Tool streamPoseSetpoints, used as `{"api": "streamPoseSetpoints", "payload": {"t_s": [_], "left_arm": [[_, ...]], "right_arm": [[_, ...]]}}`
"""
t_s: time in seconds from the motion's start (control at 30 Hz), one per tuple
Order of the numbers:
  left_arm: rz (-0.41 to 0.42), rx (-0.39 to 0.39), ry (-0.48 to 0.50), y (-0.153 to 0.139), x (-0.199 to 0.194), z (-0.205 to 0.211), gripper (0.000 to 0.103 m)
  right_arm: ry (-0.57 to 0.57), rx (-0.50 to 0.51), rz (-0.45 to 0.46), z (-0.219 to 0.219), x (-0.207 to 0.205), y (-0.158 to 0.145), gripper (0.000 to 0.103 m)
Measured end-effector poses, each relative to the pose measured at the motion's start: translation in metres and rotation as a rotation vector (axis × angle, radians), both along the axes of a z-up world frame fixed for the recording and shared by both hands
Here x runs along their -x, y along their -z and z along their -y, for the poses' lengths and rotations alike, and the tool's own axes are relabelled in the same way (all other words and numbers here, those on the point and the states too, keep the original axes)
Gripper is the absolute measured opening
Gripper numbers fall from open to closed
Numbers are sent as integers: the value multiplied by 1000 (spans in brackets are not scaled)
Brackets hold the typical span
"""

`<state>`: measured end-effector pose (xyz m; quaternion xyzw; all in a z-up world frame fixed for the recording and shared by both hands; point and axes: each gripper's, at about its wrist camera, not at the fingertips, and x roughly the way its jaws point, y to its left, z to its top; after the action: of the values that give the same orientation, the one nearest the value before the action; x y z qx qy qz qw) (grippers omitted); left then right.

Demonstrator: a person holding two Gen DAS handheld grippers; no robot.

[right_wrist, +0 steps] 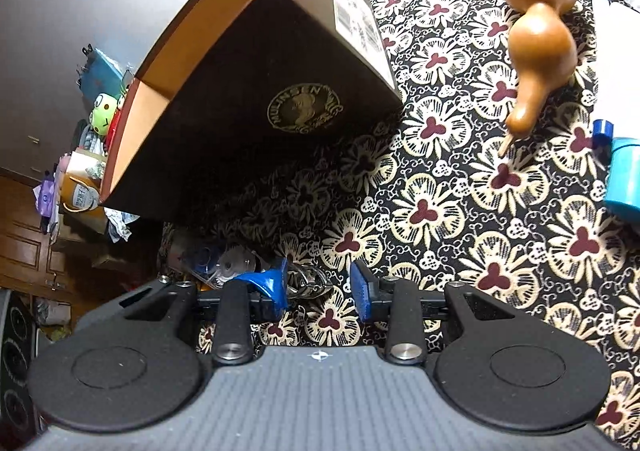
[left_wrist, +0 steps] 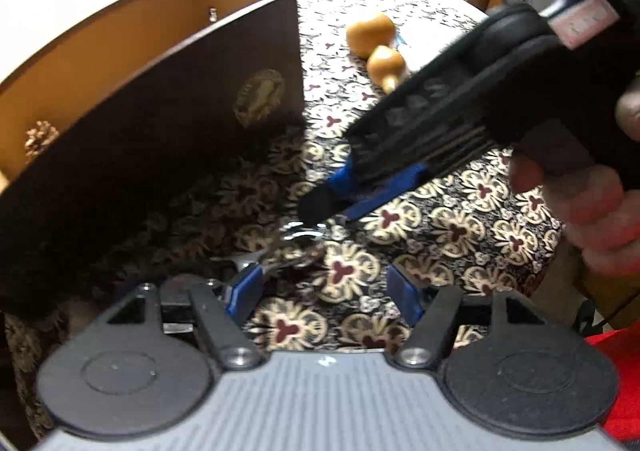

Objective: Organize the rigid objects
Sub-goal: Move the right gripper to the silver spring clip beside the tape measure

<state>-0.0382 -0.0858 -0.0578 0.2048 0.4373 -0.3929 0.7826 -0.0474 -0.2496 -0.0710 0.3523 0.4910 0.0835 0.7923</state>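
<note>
the open dark brown cardboard box with a tan lining (right_wrist: 256, 99) stands on the black flower-patterned cloth (right_wrist: 460, 211), a tan wooden gourd (right_wrist: 532, 27) lying well to its right. a small shiny metal ring-shaped piece (right_wrist: 306, 283), blurred, lies between the parted fingers of the right gripper (right_wrist: 320, 291), the nearer one. the left gripper (left_wrist: 324, 291) hangs just beside it, fingers apart and empty.
</note>
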Motion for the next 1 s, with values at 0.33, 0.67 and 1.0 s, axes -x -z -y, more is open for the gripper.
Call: {"api": "streamPoseSetpoints", "payload": {"t_s": [0.33, 0.67, 1.0], "left_arm": [[-92, -9, -15, 13, -14, -1, 70], [-77, 18, -57, 16, -17, 26, 66], [-130, 62, -82, 12, -27, 48, 72]], "right_arm": [[-101, -55, -56, -11, -8, 4, 17], [-44, -26, -62, 2, -8, 1, 18], [112, 13, -35, 39, 10, -10, 18]]}}
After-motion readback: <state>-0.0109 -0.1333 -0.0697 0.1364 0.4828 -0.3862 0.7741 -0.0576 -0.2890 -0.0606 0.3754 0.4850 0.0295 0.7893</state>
